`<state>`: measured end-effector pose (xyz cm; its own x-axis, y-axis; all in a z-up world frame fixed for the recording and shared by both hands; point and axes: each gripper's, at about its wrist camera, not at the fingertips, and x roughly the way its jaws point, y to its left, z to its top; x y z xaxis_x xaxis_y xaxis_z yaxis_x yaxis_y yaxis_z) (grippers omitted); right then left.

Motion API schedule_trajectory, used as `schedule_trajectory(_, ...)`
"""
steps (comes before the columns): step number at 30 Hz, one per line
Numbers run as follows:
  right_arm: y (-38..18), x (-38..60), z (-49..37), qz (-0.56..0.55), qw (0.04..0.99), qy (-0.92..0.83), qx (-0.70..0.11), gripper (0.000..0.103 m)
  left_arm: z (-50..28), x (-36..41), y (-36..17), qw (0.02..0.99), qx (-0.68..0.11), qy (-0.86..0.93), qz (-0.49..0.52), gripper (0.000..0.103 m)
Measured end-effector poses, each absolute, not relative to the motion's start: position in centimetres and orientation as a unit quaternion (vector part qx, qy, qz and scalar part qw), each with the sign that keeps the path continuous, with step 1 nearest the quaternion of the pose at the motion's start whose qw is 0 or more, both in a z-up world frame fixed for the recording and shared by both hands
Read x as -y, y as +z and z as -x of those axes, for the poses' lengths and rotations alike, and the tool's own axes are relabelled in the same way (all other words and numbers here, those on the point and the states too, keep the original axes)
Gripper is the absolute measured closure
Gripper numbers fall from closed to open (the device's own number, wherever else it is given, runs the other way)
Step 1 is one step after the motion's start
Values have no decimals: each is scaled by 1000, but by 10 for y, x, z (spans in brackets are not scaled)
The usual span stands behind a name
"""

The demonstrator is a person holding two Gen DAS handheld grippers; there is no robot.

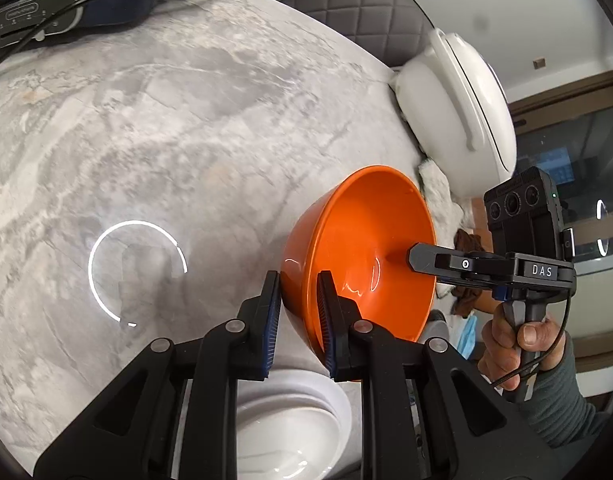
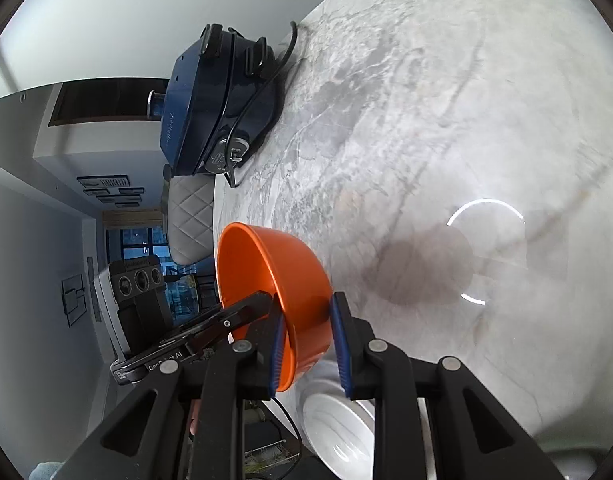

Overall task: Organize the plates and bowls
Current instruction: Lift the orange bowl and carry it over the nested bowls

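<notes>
An orange bowl hangs tilted above the marble table, held by both grippers on opposite sides of its rim. My left gripper is shut on the bowl's near wall, one pad outside and one inside. My right gripper is shut on the orange bowl the same way. In the left wrist view the right gripper reaches into the bowl from the right, with a person's hand on its handle. Under the grippers lies a white bowl, also seen as the white bowl in the right wrist view.
A dark blue appliance with a black cord stands at the table's far edge, also in the right wrist view. A white lidded appliance and a pale cloth sit at the right edge. A quilted chair stands behind.
</notes>
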<state>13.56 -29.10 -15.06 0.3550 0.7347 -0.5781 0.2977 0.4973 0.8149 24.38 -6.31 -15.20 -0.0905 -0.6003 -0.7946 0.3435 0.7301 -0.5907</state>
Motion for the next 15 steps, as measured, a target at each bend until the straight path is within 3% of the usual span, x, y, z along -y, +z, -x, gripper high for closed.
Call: schedule_trajectory(15,-139,349,-37,-507,677,126,-518,77,-155,144,-140,636,-661,-391,74,86)
